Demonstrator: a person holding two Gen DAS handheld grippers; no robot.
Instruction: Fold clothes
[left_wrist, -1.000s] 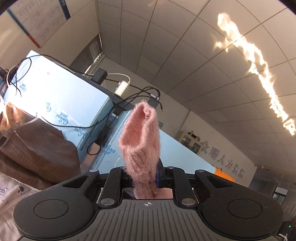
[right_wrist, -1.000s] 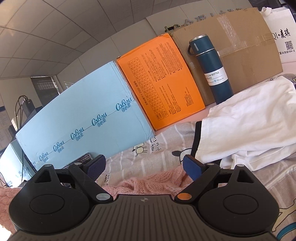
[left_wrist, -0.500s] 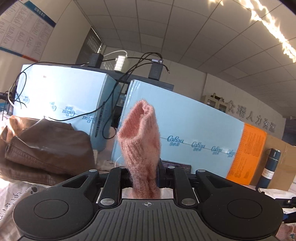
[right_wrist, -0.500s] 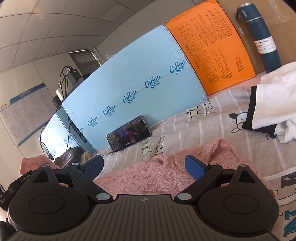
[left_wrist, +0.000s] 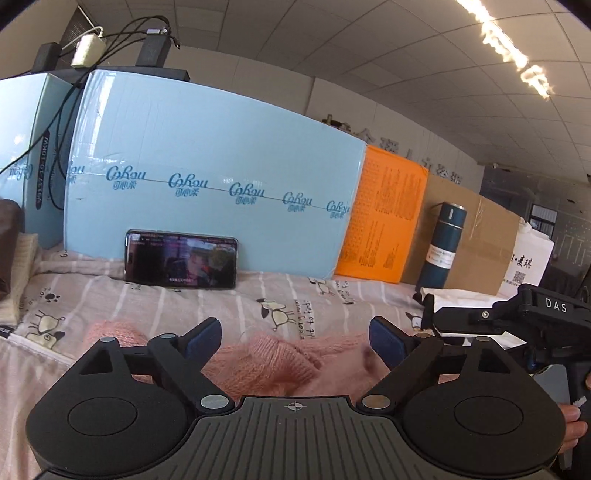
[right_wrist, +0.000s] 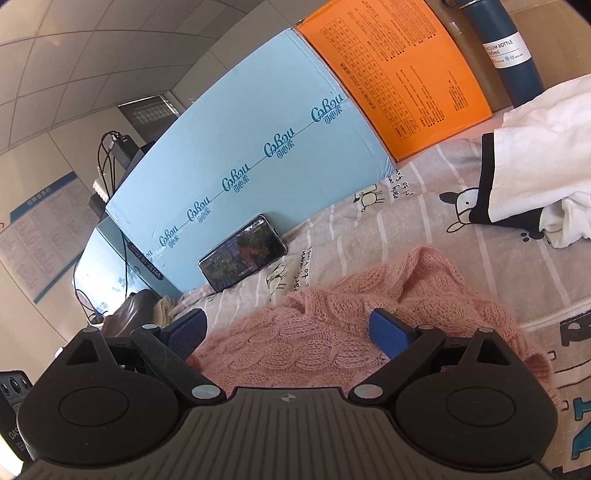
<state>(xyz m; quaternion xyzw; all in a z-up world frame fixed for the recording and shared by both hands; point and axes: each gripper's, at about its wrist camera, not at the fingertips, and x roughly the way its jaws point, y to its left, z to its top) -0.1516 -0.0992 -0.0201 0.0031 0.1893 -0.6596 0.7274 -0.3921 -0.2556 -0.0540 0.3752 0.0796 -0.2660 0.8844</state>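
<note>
A striped sheet (right_wrist: 424, 206) printed with cartoon cows covers the flat surface, soft and lightly creased. Along its far edge stands a row of boxes: a large pale-blue carton (left_wrist: 207, 173) with smooth glossy sides and repeated blue lettering, a smaller orange box (left_wrist: 384, 214) dense with fine print, and a plain brown cardboard box (left_wrist: 476, 243) sealed with clear tape. The pink sweater (right_wrist: 332, 332), a fuzzy cable-knit, lies heaped in loose folds on the sheet at the near edge, under both claws. A white garment (right_wrist: 539, 147) with a black trim band sits crumpled to the right of it, well apart. A dark teal cylindrical bottle (left_wrist: 441, 245) with a white label stands upright before the cardboard. A phone (left_wrist: 181, 258) with a lit screen leans on its long edge against the blue carton. The left claw (left_wrist: 295, 341) is opening, its blue pads wide apart over the knit, gripping nothing. The right claw (right_wrist: 288, 330) stands wide too, empty above the sweater.
</note>
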